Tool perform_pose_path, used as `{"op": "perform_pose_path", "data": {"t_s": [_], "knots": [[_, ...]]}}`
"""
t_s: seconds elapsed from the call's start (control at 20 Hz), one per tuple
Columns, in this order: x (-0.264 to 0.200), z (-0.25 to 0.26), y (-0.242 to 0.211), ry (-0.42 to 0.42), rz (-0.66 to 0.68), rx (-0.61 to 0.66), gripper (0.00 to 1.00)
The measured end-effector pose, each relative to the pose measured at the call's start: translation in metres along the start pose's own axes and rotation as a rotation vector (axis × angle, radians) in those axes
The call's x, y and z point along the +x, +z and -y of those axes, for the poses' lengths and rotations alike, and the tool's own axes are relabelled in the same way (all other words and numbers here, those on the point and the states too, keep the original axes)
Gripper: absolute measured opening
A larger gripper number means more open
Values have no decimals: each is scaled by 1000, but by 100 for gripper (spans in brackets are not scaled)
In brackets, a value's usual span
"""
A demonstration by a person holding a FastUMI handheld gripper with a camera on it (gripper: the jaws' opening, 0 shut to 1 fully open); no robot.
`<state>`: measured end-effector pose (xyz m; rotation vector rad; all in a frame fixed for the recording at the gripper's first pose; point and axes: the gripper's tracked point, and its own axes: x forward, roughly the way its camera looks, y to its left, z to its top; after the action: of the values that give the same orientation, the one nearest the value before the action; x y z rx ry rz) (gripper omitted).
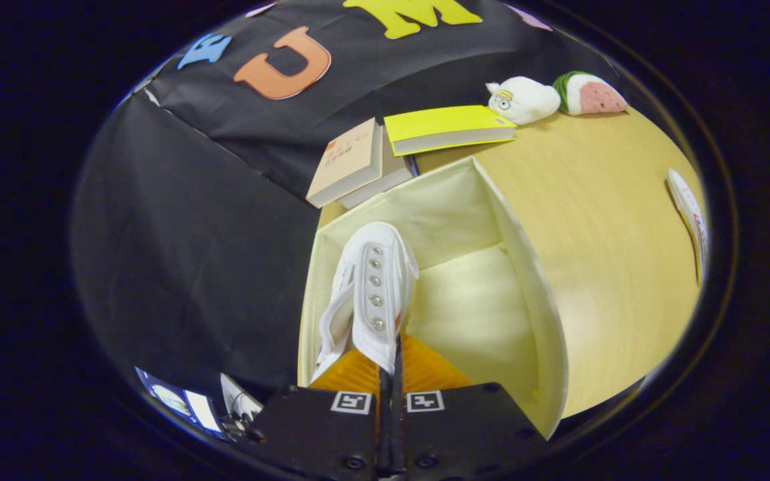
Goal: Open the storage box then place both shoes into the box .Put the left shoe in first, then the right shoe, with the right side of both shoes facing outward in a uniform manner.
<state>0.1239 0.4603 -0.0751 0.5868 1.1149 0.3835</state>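
Black cloth backs a pale wooden counter (pixel 599 220), and from where I steer, the tongs (pixel 390 364) sit low in front of me, their two fingers drawn nearly together and clamped on the edge of a white sneaker (pixel 371 287). I read that narrow pinch on the shoe's upper as the reason it hangs toe-forward and on its side, eyelets showing upward. The sneaker is inside the open storage box (pixel 532 280), tight against the wall nearest the cloth, with bare cream floor beside it toward the other wall; I judge that gap is being kept for the second shoe. Whether the sole already rests on the box floor I cannot tell. Given the task order, this should be the left shoe going in first. Beyond the box, two stacked books (pixel 351 167) and a yellow book (pixel 445 127) lie against the backdrop, then a white plush toy (pixel 522 99) and a green-and-pink plush (pixel 589 93). Off to the far side of the counter lies another white shoe (pixel 689 214), well apart from the box, waiting its turn.
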Motion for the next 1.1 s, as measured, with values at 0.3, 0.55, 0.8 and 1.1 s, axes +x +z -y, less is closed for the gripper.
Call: {"op": "perform_pose_path", "data": {"t_s": [0.3, 0.55, 0.8, 1.1], "knots": [[9, -3, -8, 2, 14, 102, 5], [7, -32, -13, 113, -39, 97, 35], [-10, -37, -13, 122, -1, -72, 89], [-66, -22, -14, 122, 92, -278, 90]]}}
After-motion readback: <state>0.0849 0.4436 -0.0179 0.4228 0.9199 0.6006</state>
